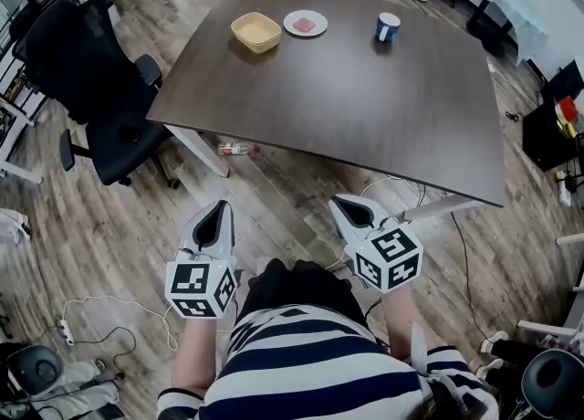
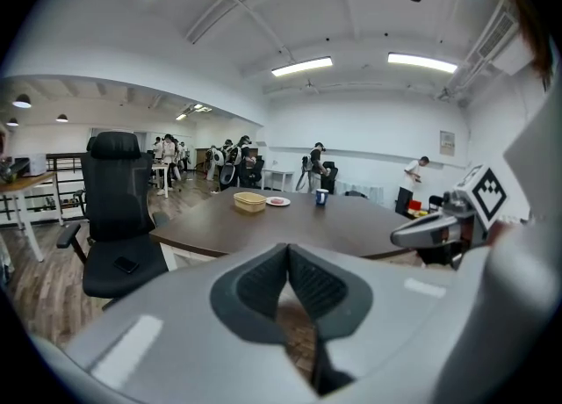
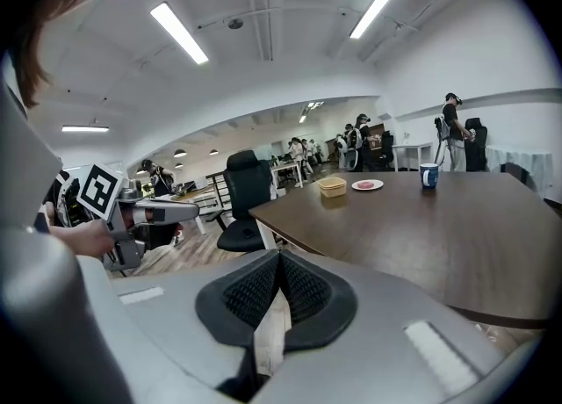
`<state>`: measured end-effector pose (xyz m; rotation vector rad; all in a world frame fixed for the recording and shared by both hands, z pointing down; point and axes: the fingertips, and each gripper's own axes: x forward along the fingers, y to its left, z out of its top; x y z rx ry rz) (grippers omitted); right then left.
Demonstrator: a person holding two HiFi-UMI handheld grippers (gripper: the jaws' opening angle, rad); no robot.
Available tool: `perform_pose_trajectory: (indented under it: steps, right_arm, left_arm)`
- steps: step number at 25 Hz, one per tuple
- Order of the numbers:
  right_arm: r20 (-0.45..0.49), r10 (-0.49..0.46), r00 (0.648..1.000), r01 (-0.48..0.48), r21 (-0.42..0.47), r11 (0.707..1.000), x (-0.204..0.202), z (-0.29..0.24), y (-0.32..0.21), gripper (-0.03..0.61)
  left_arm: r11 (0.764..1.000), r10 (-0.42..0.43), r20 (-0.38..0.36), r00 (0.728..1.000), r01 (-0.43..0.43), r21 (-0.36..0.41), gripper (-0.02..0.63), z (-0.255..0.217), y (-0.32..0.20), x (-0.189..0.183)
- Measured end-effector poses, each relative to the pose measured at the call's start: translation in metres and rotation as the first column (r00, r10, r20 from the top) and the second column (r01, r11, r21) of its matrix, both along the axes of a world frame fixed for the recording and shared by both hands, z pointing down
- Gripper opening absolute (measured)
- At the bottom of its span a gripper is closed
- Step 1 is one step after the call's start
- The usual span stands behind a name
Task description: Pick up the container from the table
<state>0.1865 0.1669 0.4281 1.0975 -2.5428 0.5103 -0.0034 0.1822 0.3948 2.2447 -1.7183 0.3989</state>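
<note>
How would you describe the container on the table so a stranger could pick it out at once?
Find the big dark brown table. Three things sit in a row near its far edge; the container is the leftmost, beside a white plate and a blue cup. It alone is pale yellow and square.

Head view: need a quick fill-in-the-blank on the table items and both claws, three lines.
1. On the table, the white plate lies between the yellow container and the ___.
2. The left claw and the right claw are both ___, with nothing held.
3. In the head view, the black office chair stands off the table's ___ side.
Missing words: cup; shut; left.
</note>
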Motion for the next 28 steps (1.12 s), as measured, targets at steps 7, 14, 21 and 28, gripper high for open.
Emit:
perform_pose_trajectory:
  steps: [7, 14, 21, 28]
  right_arm:
    - [-0.046, 0.028, 0.999, -0.027, 0.007, 1.000, -0.016, -0.002, -0.028, -0.002]
    - [-0.056, -0.021, 0.998, 0.021, 0.013, 1.000, -0.068, -0.006, -0.059, -0.002]
    - [-0.076, -0.042, 0.996, 0.046, 0.049, 0.998, -0.116, -0.015, -0.095, -0.002]
    - [-0.162, -0.023, 0.987, 0.042, 0.114, 0.993, -0.148, -0.023, -0.130, -0.002]
  left_arm:
    - [0.999, 0.035, -0.015, 0.999, -0.035, 0.007, 0.000, 0.000, -0.032, -0.012]
    - [0.999, 0.052, -0.022, 0.998, -0.052, 0.007, 0.000, 0.001, -0.061, -0.051]
    - [0.996, 0.085, -0.013, 0.996, -0.085, 0.010, 0.000, 0.000, -0.090, -0.091]
    - [0.998, 0.068, -0.031, 0.997, -0.067, 0.013, 0.000, 0.004, -0.112, -0.137]
